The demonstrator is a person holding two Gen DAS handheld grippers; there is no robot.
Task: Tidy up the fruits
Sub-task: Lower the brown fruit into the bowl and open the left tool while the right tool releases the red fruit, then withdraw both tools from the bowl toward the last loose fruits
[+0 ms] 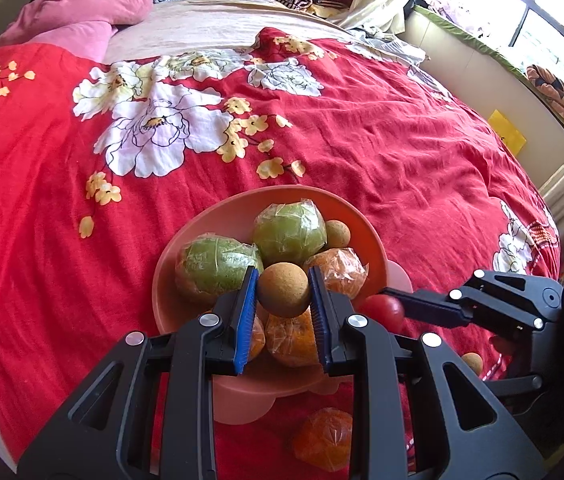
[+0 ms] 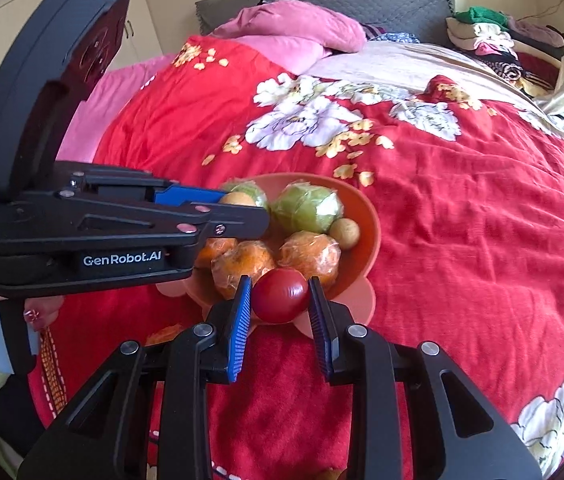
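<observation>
Over the pink bowl (image 1: 374, 240) on the bed, left gripper (image 1: 283, 292) clenched on a brown longan (image 1: 283, 289); right gripper (image 2: 280, 298) grasping a red fruit (image 2: 280, 295), possibly a tomato, at bowl's six o'clock. Placement step; next, release both inside.

Daylight floods in through the window (image 1: 530, 12), which is blown out to white glare. The red bedspread (image 1: 362, 140) is bright and sharp. Both fisheye views bend strongly at the edges, with dark corners. The nearest black gripper parts look soft.
</observation>
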